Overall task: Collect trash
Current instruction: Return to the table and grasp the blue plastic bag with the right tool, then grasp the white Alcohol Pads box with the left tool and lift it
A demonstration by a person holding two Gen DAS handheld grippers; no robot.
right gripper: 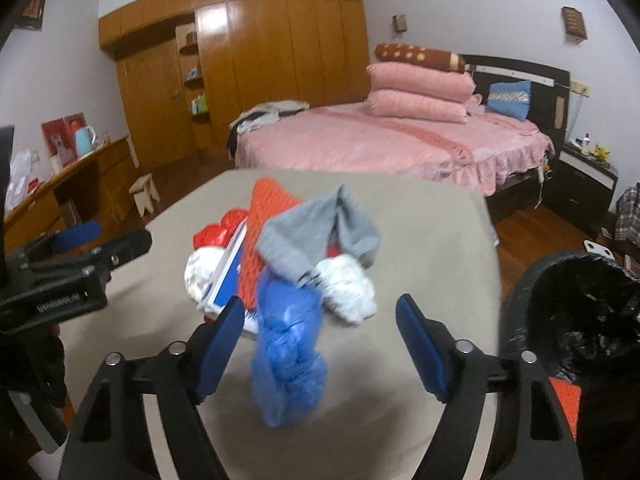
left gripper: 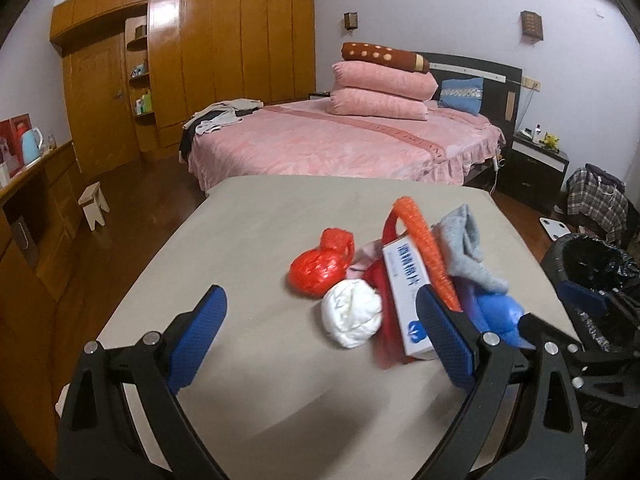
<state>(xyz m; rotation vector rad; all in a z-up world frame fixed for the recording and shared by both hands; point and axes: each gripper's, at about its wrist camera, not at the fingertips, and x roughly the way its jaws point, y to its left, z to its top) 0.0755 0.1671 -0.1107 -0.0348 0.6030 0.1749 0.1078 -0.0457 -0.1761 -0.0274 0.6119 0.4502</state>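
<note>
A heap of trash lies on the beige table (left gripper: 248, 240): a red plastic bag (left gripper: 320, 266), a white crumpled wad (left gripper: 351, 314), a white and blue box (left gripper: 404, 292), an orange net (left gripper: 430, 248), a grey sock (left gripper: 466, 250) and a blue plastic bag (right gripper: 288, 344). My left gripper (left gripper: 320, 340) is open, its fingers either side of the white wad and the box. My right gripper (right gripper: 320, 344) is open around the blue bag, which looks blurred. A second white wad (right gripper: 350, 288) lies to the right of the blue bag.
A black bin with a black liner (right gripper: 576, 312) stands off the table's right edge; it also shows in the left wrist view (left gripper: 596, 264). A pink bed (left gripper: 340, 140), wooden wardrobes (left gripper: 224, 48), a side desk (left gripper: 36, 184) and a small stool (left gripper: 94, 202) lie beyond.
</note>
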